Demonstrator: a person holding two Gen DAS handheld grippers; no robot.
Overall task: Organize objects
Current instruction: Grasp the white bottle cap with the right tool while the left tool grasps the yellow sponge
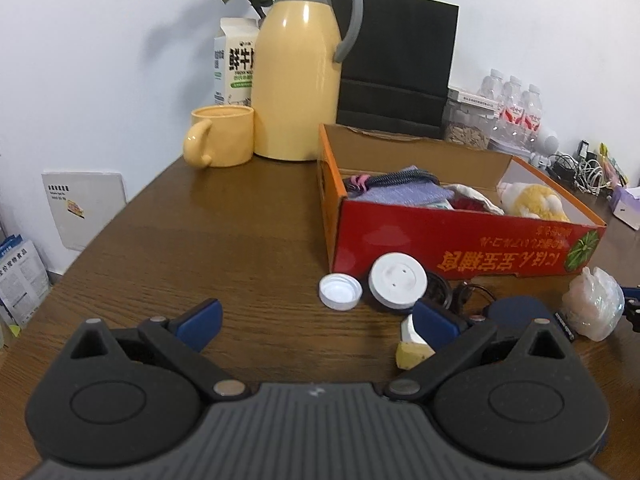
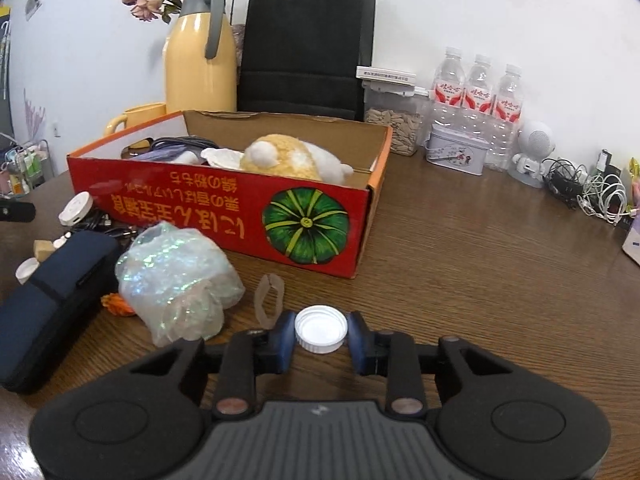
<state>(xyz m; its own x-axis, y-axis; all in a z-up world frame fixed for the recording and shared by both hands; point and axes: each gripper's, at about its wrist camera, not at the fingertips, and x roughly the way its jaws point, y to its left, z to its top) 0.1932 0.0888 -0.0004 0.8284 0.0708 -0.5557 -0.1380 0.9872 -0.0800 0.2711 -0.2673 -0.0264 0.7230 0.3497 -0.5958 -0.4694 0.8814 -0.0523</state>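
My right gripper (image 2: 321, 338) is shut on a white bottle cap (image 2: 321, 329), held low over the brown table in front of the red cardboard box (image 2: 224, 216). The box holds a yellow plush toy (image 2: 288, 156), cloth and pouches. My left gripper (image 1: 316, 320) is open and empty above the table, left of the box (image 1: 440, 240). Ahead of it lie a small white cap (image 1: 340, 291), a larger white lid (image 1: 398, 283) and a yellow-white piece (image 1: 412, 346) by the right finger. A crumpled iridescent bag (image 2: 176, 276) lies left of the right gripper.
A dark blue case (image 2: 52, 304), a rubber band (image 2: 269, 294) and cables lie near the box. At the back stand a yellow thermos (image 1: 298, 76), yellow mug (image 1: 222, 136), milk carton (image 1: 234, 64), black paper bag (image 2: 308, 44), seed jar (image 2: 394, 120), tin (image 2: 456, 150), water bottles (image 2: 478, 96).
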